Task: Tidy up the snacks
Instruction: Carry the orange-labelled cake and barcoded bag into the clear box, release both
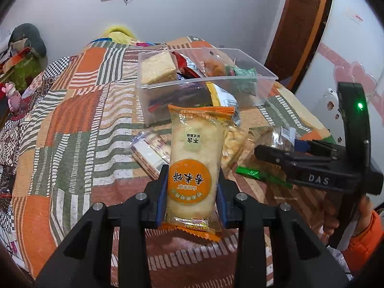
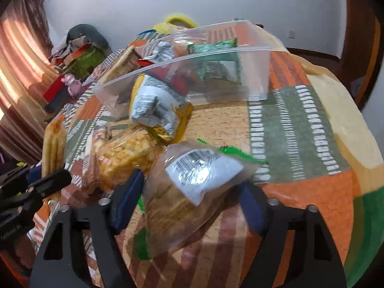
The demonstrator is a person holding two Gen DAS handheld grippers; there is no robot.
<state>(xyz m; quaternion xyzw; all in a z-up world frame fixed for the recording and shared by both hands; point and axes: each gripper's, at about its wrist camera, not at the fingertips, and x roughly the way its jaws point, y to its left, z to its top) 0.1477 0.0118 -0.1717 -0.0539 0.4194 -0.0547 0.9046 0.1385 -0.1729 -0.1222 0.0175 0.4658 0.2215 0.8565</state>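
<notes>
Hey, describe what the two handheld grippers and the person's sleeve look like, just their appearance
Both are black plastic two-finger tools. The left gripper has blue pads inside its fingers and round silver bolt heads along its frame. The right gripper has the same blue pads; seen from the left wrist camera, it carries white "DAS" lettering and a small green light. The hand holding it wears an orange sleeve.

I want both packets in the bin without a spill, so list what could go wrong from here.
1. The left gripper pinches only the lower end of the rice cracker pack; its slick wrapper could slide out on the way to the bin.
2. The right gripper straddles a clear packet but may not have clamped it yet; lifting now could leave it behind.
3. The bin already looks heaped, so a dropped packet could slide off.
</notes>
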